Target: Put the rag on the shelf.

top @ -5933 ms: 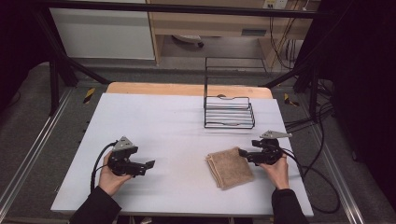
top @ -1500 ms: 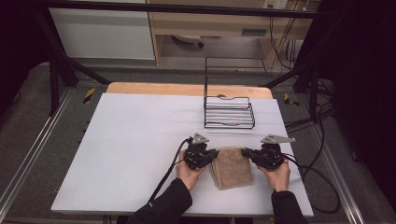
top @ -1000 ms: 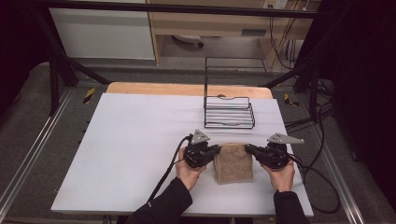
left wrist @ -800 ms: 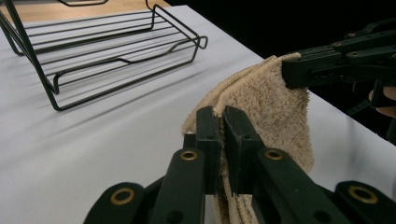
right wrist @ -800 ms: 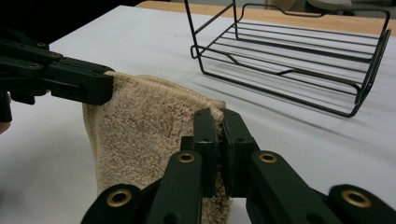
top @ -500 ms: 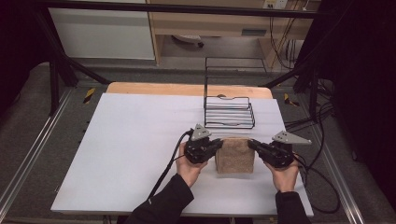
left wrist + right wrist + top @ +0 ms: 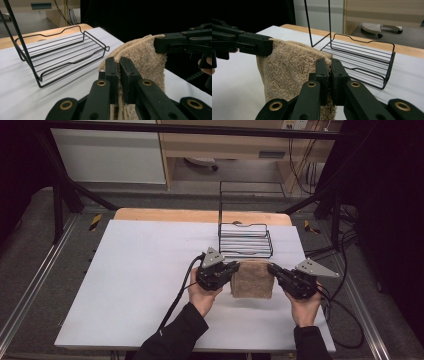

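Centrally, just below the wire rack (image 7: pixel 246 240), the tan towel (image 7: pixel 252 279) was held off the white table (image 7: pixel 140 270), apparently, its upper corners clamped by the left gripper (image 7: pixel 233 269) and right gripper (image 7: pixel 272 270), jaws closed.

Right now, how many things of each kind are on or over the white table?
Towel: 1
Wire rack: 1
Hand-held grippers: 2, the left hand-held gripper and the right hand-held gripper, each shut on a top corner of the towel
Total: 4
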`<act>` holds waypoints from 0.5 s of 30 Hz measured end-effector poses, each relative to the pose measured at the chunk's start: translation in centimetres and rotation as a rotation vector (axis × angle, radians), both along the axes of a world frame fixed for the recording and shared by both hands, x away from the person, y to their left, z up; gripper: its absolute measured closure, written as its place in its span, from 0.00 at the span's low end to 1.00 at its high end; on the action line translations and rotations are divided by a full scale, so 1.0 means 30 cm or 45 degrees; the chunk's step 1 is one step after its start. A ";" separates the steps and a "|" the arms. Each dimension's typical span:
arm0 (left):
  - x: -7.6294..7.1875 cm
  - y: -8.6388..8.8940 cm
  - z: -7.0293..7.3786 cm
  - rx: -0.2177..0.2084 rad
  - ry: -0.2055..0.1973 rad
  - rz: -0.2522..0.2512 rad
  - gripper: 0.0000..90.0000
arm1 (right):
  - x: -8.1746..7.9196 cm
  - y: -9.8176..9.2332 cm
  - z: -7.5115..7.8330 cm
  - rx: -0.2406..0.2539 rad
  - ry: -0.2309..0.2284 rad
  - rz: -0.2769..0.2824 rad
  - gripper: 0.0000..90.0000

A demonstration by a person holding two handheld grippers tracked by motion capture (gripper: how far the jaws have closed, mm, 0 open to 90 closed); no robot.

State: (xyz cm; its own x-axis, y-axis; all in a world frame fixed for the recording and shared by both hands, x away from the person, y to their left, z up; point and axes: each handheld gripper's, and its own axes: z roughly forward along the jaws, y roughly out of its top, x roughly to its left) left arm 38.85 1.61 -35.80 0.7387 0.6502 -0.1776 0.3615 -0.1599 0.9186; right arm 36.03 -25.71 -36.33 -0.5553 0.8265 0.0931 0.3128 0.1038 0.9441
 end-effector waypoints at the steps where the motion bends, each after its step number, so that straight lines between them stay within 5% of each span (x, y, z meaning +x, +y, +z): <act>1: 0.001 0.001 0.002 -0.004 -0.005 0.003 0.94 | -0.001 0.001 0.003 0.001 -0.003 -0.002 0.96; 15: 0.025 0.016 0.055 -0.048 -0.047 -0.001 0.94 | -0.004 0.015 0.051 0.021 -0.070 -0.032 0.96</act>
